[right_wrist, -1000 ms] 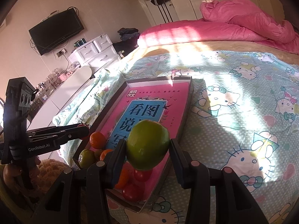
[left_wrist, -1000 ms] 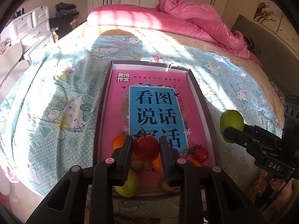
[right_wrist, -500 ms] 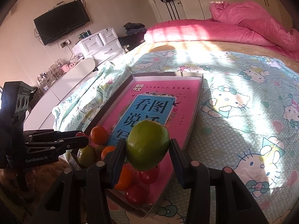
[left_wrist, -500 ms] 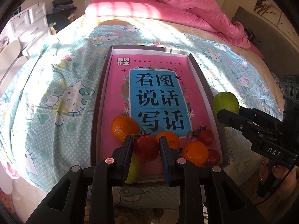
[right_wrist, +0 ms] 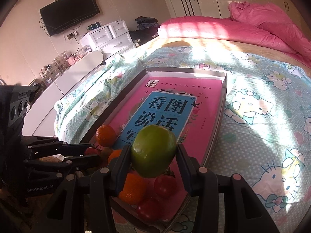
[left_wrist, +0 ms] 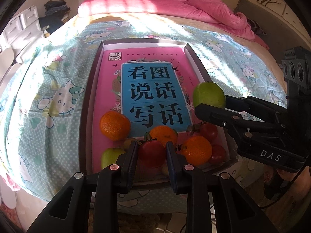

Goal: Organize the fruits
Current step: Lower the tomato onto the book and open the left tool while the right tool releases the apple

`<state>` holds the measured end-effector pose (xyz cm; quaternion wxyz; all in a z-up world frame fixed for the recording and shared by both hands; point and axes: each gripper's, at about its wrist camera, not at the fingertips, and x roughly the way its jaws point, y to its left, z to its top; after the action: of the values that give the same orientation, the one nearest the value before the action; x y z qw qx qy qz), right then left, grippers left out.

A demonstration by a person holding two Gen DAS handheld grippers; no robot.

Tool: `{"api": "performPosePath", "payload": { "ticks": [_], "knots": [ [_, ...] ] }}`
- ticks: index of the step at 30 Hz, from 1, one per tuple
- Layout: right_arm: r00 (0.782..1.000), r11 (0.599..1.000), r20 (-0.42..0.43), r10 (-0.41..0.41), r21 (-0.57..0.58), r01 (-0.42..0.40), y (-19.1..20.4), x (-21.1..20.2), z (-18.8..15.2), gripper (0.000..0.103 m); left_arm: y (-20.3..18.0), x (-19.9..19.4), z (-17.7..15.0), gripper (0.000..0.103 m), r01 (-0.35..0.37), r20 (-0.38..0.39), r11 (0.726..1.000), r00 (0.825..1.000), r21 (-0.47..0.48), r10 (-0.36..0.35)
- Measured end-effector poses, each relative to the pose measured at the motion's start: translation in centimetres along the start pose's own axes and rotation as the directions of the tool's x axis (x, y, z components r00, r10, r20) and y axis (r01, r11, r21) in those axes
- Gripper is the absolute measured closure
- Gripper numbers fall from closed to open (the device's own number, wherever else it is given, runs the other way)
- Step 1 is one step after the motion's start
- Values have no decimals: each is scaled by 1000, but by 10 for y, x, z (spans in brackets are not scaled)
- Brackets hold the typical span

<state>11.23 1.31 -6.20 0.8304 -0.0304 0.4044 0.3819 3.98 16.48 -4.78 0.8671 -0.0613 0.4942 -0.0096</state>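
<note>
A shallow box tray [left_wrist: 88,104] [right_wrist: 223,104] with a pink book inside lies on the bed. Oranges [left_wrist: 114,125] [right_wrist: 106,135], red tomatoes [left_wrist: 209,131] [right_wrist: 165,183] and a green fruit [left_wrist: 110,156] cluster at its near end. My left gripper [left_wrist: 152,153] is shut on a red tomato [left_wrist: 152,153] above the tray's near end; it also shows in the right wrist view [right_wrist: 91,153]. My right gripper [right_wrist: 153,153] is shut on a green apple [right_wrist: 153,150] [left_wrist: 209,95] above the tray's near right edge.
The bed has a Hello Kitty sheet [left_wrist: 48,89] and a pink duvet [left_wrist: 175,2] at the far end. White drawers [right_wrist: 108,36] and a white counter [right_wrist: 64,89] stand left of the bed, with a TV [right_wrist: 70,11] on the wall.
Both grippers have moved forward over the tray's near end with their fruit still held. The right gripper with the apple has come inward over the tray's right edge.
</note>
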Motion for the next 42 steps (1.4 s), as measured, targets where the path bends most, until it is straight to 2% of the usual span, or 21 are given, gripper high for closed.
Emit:
{"api": "performPosePath", "payload": {
  "ticks": [17, 42],
  "knots": [
    [999, 999, -39, -20, -29, 18, 0, 26, 3, 56, 1, 16, -5, 74, 4, -48, 1000, 999, -9, -5],
    [995, 999, -102, -8, -42, 4, 4, 41, -5, 56, -1, 21, -2, 74, 1, -59, 1000, 998, -7, -1]
  ]
}}
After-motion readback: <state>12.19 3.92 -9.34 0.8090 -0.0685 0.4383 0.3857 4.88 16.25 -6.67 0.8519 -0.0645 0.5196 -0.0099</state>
